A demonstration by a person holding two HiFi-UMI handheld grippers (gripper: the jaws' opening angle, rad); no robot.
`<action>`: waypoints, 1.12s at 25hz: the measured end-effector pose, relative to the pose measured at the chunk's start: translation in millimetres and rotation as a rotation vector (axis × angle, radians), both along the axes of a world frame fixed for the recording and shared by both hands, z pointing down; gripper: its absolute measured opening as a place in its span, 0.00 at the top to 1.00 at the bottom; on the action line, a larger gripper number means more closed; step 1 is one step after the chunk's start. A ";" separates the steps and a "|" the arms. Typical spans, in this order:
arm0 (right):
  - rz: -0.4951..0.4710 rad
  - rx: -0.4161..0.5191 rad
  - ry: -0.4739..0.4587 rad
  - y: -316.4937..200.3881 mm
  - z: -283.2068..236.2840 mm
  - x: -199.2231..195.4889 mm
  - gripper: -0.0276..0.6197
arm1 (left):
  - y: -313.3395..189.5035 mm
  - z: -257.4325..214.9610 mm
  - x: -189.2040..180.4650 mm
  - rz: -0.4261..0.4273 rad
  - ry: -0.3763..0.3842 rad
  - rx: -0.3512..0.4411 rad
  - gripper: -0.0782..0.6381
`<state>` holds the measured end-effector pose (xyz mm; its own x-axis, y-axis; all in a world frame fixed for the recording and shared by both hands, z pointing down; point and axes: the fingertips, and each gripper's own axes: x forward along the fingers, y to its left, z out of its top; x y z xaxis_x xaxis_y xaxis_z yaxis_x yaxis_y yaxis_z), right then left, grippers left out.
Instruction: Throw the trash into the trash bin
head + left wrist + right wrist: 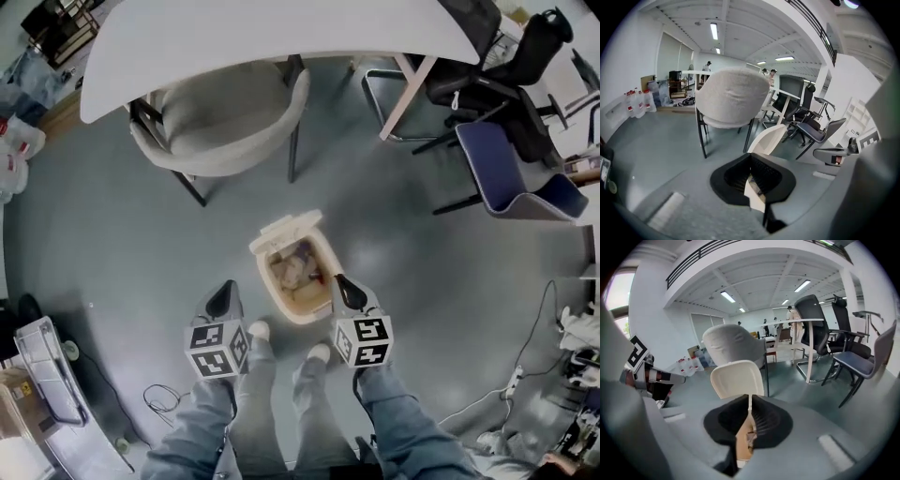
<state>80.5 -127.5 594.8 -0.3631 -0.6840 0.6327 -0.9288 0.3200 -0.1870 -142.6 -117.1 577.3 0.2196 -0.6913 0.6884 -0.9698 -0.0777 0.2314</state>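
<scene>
Crumpled pale and brownish trash (295, 270) lies inside the cream bin (302, 317), its lid (286, 228) flipped open, on the grey floor (141, 244) between the left gripper (222, 298) and right gripper (349, 292), both clenched on nothing.

The left gripper (222, 302) hangs just left of the trash bin (323, 251) and the right gripper (349, 292) just right of it. Both tilt downward with their jaws together and empty.
</scene>
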 end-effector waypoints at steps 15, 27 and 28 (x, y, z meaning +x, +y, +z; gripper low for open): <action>0.125 0.194 0.106 39.3 -224.0 80.9 0.95 | 32.8 -207.5 24.4 -0.013 0.020 0.194 0.88; 0.493 0.271 0.122 88.5 -317.2 213.2 0.95 | 12.2 -322.6 14.0 -0.018 -0.035 0.442 0.88; 0.497 0.271 0.124 90.5 -318.0 215.9 0.95 | 12.5 -323.2 16.7 -0.017 -0.033 0.442 0.88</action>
<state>296.4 -37.0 276.8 0.1088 -0.8971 0.4282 -0.9895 -0.1389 -0.0395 -125.9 -104.5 254.1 0.1885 -0.9241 0.3323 -0.9780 -0.1460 0.1489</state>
